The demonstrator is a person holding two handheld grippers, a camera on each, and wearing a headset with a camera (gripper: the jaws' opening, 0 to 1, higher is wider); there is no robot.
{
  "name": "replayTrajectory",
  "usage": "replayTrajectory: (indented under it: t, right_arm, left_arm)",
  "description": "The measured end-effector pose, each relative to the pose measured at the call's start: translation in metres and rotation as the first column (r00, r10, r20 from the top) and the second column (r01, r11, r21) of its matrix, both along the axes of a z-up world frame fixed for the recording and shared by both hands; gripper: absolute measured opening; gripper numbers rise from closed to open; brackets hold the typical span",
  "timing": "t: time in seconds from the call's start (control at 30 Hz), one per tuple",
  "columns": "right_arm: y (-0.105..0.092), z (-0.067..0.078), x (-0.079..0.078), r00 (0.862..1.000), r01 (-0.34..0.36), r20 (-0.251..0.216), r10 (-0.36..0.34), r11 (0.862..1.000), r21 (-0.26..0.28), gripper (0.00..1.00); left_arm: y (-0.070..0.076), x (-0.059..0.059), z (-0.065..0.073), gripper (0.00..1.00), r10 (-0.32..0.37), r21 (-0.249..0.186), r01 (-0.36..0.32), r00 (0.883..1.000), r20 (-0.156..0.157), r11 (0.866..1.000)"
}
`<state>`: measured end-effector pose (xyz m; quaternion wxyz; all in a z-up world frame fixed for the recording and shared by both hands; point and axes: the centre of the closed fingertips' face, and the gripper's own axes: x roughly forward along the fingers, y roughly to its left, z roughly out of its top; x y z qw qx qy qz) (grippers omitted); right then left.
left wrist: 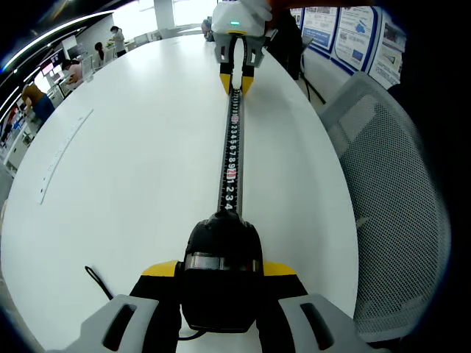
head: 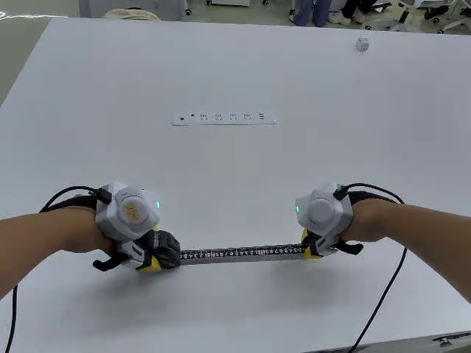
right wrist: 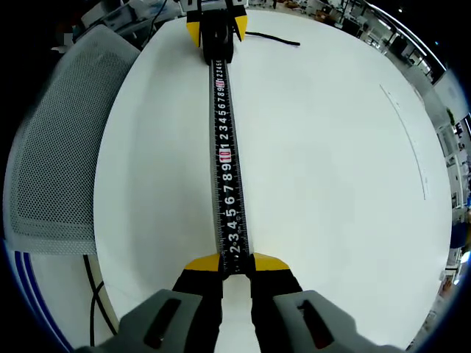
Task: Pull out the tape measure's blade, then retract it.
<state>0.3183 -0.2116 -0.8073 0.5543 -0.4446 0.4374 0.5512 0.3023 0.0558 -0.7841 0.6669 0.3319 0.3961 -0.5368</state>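
End of the blade (right wrist: 227, 184) hidden inside the right gripper (right wrist: 235, 265); far grey object (head: 361, 44) too small to identify.

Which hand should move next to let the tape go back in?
Probably the right gripper: its fingers pinch the end of the blade, so it can guide it back toward the case held in the left gripper.

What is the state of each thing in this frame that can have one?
Left claw: shut on the black plastic tape measure case.
Right claw: shut on the end of the numbered metal blade.
Case: gripped, with its blade out.
Blade: extended, stretched straight between the two claws.
White power strip: lying flat, no plugs seen.
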Motion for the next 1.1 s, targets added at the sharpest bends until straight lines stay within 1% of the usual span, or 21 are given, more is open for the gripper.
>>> replayTrajectory:
  t: [0.07, 0.2, 0.33, 0.4, 0.5, 0.63, 0.8, 1.03, 1.07, 1.1]
  right_arm:
    - [-0.0001, 0.0000, 0.0005, 1.000, 0.002, 0.000, -0.002, 1.000, 0.002, 0.13]
    - [0.0018, 0.0004, -0.0006, 0.999, 0.031, -0.009, -0.031, 0.999, 0.025, 0.13]
    - [0.0036, 0.0007, -0.0017, 1.000, -0.010, 0.004, 0.010, 1.000, -0.001, 0.13]
    - [0.0033, 0.0013, -0.0013, 1.000, -0.006, 0.001, 0.006, 1.000, 0.001, 0.13]
    - [0.0028, 0.0027, 0.0003, 0.999, 0.032, -0.010, -0.032, 0.999, 0.039, 0.13]
    - [0.0036, 0.0028, -0.0005, 0.999, 0.039, -0.006, -0.039, 0.998, 0.056, 0.13]
    - [0.0052, 0.0025, -0.0005, 0.999, 0.044, -0.009, -0.043, 0.997, 0.057, 0.13]
    - [0.0061, 0.0020, -0.0012, 1.000, 0.011, -0.001, -0.011, 1.000, 0.029, 0.13]
    - [0.0057, 0.0022, -0.0012, 1.000, 0.013, -0.004, -0.013, 0.999, 0.030, 0.13]
    - [0.0049, 0.0025, -0.0013, 0.999, 0.046, -0.022, -0.045, 0.998, 0.036, 0.13]
  left_arm:
    - [0.0000, 0.0001, -0.0001, 0.36, 0.001, 0.000, -0.001, 1.000, 0.001, 1.000]
    - [-0.0004, 0.0000, 0.0000, 0.36, 0.001, -0.001, -0.001, 1.000, 0.002, 1.000]
    - [-0.0002, -0.0003, 0.0000, 0.36, -0.003, 0.005, 0.003, 1.000, 0.001, 1.000]
    - [-0.0001, -0.0002, 0.0000, 0.36, -0.003, 0.006, 0.003, 1.000, 0.001, 1.000]
    - [0.0002, -0.0003, 0.0002, 0.36, 0.000, 0.002, 0.000, 1.000, 0.002, 1.000]
    - [0.0000, -0.0007, 0.0003, 0.36, 0.001, -0.002, -0.001, 1.000, 0.001, 1.000]
    - [-0.0002, -0.0011, 0.0004, 0.36, 0.001, -0.005, -0.001, 1.000, 0.003, 1.000]
    - [0.0000, -0.0006, 0.0001, 0.37, 0.002, -0.011, -0.002, 1.000, 0.003, 1.000]
    - [-0.0002, -0.0008, 0.0003, 0.37, 0.001, -0.010, -0.001, 1.000, 0.003, 1.000]
    - [-0.0004, -0.0011, 0.0007, 0.37, 0.000, -0.010, 0.000, 1.000, 0.003, 1.000]
